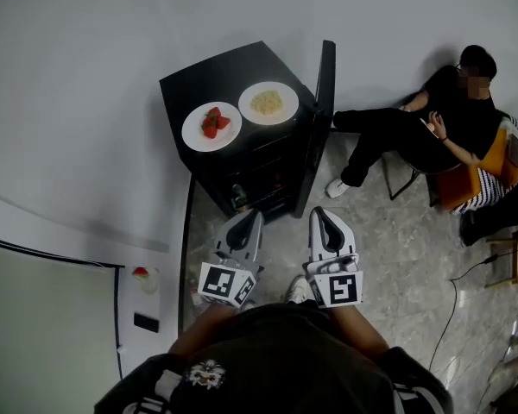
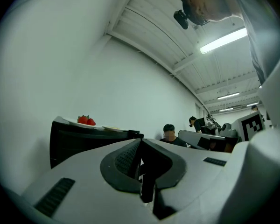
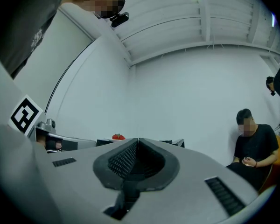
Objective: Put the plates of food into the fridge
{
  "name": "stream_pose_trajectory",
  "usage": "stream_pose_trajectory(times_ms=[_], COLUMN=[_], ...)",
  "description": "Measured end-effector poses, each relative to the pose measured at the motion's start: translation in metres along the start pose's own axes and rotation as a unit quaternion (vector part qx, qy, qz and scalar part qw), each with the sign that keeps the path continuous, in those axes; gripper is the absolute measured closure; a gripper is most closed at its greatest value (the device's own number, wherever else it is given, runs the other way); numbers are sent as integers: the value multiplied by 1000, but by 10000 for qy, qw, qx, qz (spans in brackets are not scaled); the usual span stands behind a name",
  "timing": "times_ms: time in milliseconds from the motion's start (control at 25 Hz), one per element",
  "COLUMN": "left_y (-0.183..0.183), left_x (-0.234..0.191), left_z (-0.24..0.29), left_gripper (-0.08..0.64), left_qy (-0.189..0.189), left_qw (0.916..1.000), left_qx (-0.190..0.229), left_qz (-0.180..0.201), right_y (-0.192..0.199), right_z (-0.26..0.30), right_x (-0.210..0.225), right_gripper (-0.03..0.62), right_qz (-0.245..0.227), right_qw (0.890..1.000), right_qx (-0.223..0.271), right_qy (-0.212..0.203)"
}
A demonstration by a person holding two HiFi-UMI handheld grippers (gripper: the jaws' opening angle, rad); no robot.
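A small black fridge (image 1: pixel 242 158) stands against the wall with its door (image 1: pixel 322 119) swung open to the right. On its top sit a white plate of strawberries (image 1: pixel 211 126) and a white plate of pale food (image 1: pixel 268 103). My left gripper (image 1: pixel 252 214) and right gripper (image 1: pixel 319 213) are side by side in front of the fridge, both shut and empty, short of its open front. In the left gripper view the strawberries (image 2: pixel 86 120) show on the fridge top, beyond the shut left gripper (image 2: pixel 139 142). The right gripper view shows the strawberries (image 3: pixel 118 136) just above the shut right gripper (image 3: pixel 137 139).
A person (image 1: pixel 432 132) in black sits on an orange chair (image 1: pixel 475 175) right of the fridge, legs stretched toward the door. A white panel (image 1: pixel 43 326) and a small dish (image 1: pixel 144 277) lie at the lower left. A cable (image 1: pixel 456 296) runs over the stone floor.
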State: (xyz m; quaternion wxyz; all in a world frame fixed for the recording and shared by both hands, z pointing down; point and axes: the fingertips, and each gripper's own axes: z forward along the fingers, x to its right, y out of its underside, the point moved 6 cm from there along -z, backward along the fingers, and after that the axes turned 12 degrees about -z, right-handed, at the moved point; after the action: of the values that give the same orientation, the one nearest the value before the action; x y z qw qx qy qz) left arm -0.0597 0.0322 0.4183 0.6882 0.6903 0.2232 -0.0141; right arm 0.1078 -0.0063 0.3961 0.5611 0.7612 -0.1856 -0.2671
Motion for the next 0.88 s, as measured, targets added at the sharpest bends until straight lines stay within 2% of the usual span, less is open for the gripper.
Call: stream_pose_trajectory(times_ms=[440,680,880], left_y=[2,3,-5], left_x=[9,7,-6], left_z=[31,40,47], left_gripper=[537,537,537], left_qy=[-755,-933,-966], left_qw=[9970,9955,9950], left_qx=[108,95,173], left_qz=[160,143,208], right_y=[22,27,21], right_z=[22,35,54], right_x=[41,44,43], right_gripper=[566,566,566], right_qz=[224,446,439], right_qw=[9979,9950,9952], right_qx=[154,426,355], right_qy=[-590,-786,-804])
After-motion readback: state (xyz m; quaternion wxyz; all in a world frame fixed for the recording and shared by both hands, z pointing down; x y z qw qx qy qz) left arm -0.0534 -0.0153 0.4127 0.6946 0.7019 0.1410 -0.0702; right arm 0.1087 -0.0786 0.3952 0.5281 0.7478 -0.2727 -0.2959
